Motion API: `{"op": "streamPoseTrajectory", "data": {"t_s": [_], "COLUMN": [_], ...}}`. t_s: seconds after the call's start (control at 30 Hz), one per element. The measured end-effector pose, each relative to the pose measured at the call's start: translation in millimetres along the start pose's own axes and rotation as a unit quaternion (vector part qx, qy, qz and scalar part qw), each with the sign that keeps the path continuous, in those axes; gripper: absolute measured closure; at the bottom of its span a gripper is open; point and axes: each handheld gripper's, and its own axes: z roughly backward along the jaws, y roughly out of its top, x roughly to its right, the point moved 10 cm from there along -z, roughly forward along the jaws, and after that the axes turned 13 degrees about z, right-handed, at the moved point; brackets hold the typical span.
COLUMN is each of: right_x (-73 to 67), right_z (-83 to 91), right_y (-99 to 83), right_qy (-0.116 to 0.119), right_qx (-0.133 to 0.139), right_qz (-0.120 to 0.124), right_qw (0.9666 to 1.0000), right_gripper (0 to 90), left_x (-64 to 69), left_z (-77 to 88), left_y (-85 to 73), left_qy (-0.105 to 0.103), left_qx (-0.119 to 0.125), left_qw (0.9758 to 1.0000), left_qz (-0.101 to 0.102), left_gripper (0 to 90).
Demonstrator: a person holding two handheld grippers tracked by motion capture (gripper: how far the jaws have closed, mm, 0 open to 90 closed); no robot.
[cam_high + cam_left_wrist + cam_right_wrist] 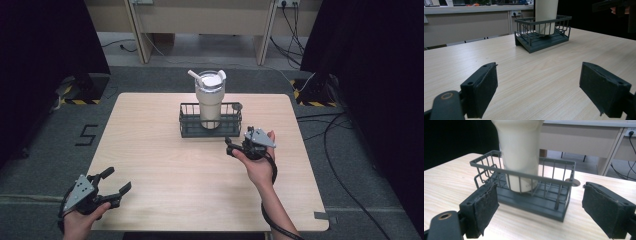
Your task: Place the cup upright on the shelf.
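A cream tumbler [210, 97] with a lid and a straw stands upright inside a dark grey wire basket [189, 131] at the back middle of the wooden table [165, 170]. My right gripper [239, 137] is open, held just right of and in front of the basket, and is not touching it. In the right gripper view the basket [534, 206] and tumbler [520, 152] sit close ahead between the jaws of the right gripper [539, 187]. My left gripper [119, 178] is open near the table's front left corner. In its own view the left gripper [539, 66] faces the basket [541, 41] from far off.
Bare tabletop lies between the left gripper and the basket. A small round tab [572, 182] sticks out from the basket's right end. Cables [345, 150] trail on the floor to the right. A wooden desk [200, 20] stands behind the table, with black curtains on both sides.
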Motion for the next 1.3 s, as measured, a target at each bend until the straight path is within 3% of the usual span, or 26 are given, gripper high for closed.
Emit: {"op": "streamPoseTrajectory", "data": {"t_s": [0.43,1.3], "right_x": [1.9,8.2], "right_z": [25.4,57.5], "right_y": [-21.1,-46.2], "right_qy": [-0.008,-0.02], "right_qx": [-0.007,-0.024], "right_qz": [-0.009,-0.01], "right_qw": [0.9999,0.9995], "right_gripper": [14.3,14.7], "left_x": [-0.5,-1.2], "left_z": [-0.1,0.1], "left_y": [-0.3,-0.2], "left_qy": [0.003,0.005], "left_qx": [-0.001,0.0], "left_qw": [1.0,1.0], "left_qz": [0.0,0.002], "left_gripper": [14.4,14.4]}}
